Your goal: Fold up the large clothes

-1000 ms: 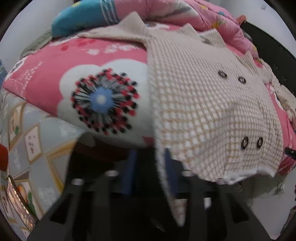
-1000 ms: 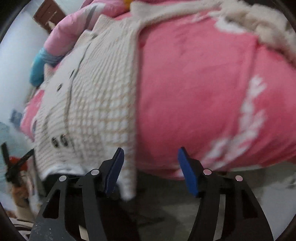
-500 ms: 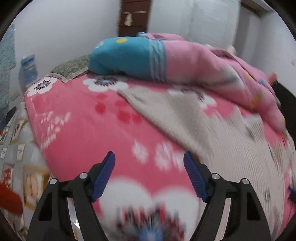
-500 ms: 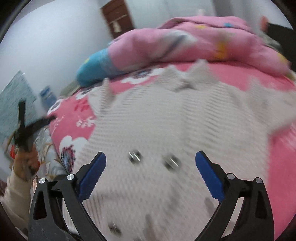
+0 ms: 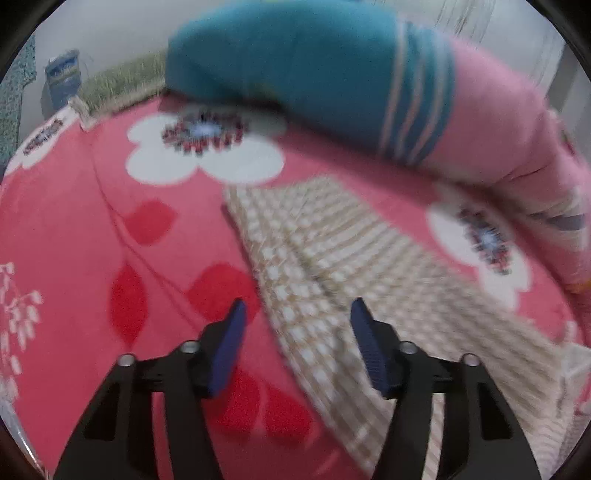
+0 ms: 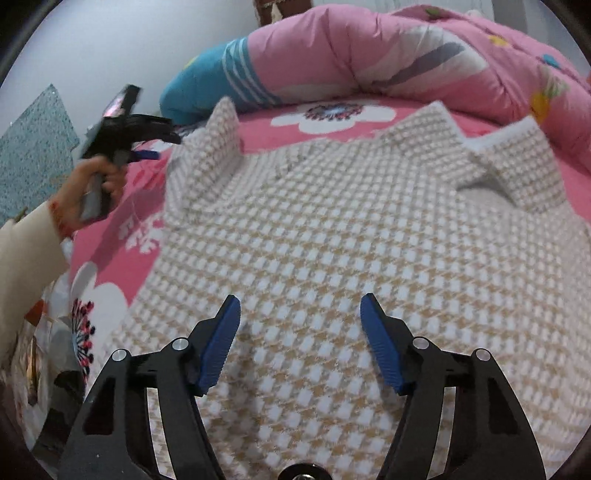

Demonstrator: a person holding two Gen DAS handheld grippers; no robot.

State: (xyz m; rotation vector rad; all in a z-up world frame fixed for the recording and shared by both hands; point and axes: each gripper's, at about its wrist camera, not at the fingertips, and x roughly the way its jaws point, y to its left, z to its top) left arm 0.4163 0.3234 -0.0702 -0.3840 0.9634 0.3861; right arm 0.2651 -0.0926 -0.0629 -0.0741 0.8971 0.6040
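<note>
A beige-and-white checked knit jacket (image 6: 332, 221) lies spread flat on a pink flowered blanket (image 6: 110, 236). One sleeve (image 6: 221, 125) sticks up at the far left and the other (image 6: 517, 158) at the far right. My right gripper (image 6: 300, 298) hovers over the middle of the jacket with its jaws closing and no cloth pinched. In the left wrist view the left sleeve (image 5: 332, 258) runs under my left gripper (image 5: 298, 302), whose jaws are also closing without pressing on it. A hand (image 6: 99, 181) holds that left gripper (image 6: 168, 147) beside the sleeve.
A rolled quilt, teal (image 5: 314, 66) at one end and pink (image 6: 406, 48) along the rest, lies across the far side of the bed. The bed's edge drops off at the left (image 6: 55, 332). Pale walls and a brown door (image 6: 266, 7) stand behind.
Both grippers have let go of the jacket's hem at the bed edge and moved up over the bed. The left went to the far-left sleeve, the right to the jacket's middle. Both jaws widened, then narrowed.
</note>
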